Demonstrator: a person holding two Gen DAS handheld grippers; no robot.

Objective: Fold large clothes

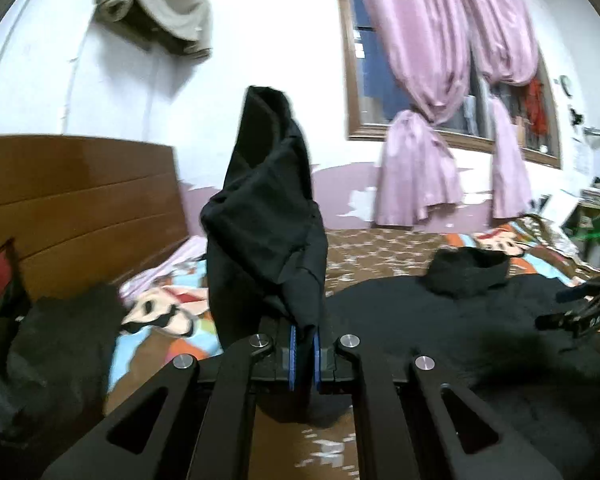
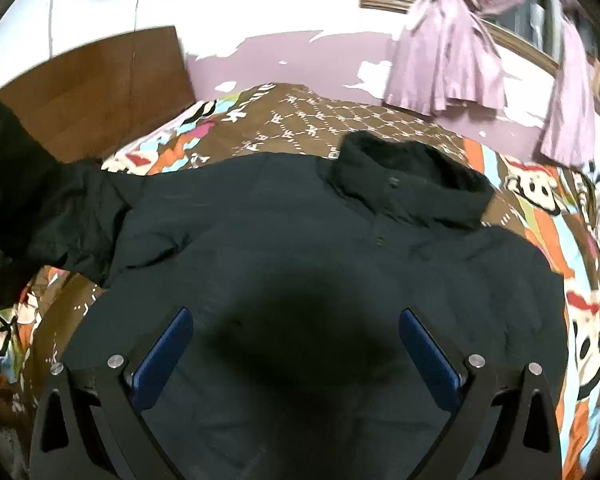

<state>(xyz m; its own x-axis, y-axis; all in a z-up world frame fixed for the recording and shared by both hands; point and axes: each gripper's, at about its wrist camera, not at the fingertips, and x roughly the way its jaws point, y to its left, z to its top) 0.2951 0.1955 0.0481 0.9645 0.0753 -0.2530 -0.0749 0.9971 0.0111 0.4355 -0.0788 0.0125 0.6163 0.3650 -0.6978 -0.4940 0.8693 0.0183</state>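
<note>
Right wrist view shows the largest item first: one bed (image 2: pixel 380 120) under a patterned cover, with one black jacket (image 2: pixel 300 232) spread flat across it, collar (image 2: pixel 412 184) at the far end and body running toward the camera. The long axis of the jacket body lies along the pointing direction of the right gripper (image 2: pixel 296 344), which hangs directly above the lower body panel with its jaws spread wide and nothing between them. One sleeve (image 2: pixel 60 208) extends off the jacket's left shoulder toward the wooden headboard (image 2: pixel 100 88). Left wrist view shows the left gripper (image 1: pixel 304 354) with its jaws closed to a narrow gap on a bunch of black fabric (image 1: pixel 264 216), judged to be the end of that sleeve, lifted upright above the bed; the jacket body lies to the right of this gripper. The coming move is judged to be carrying the sleeve rightward across the body panel, so the left gripper is the nearer and already engaged one. Count: one jacket, one collar, one sleeve visible, two grippers, one window (image 1: pixel 440 60) with pink curtains (image 1: pixel 420 172).
</note>
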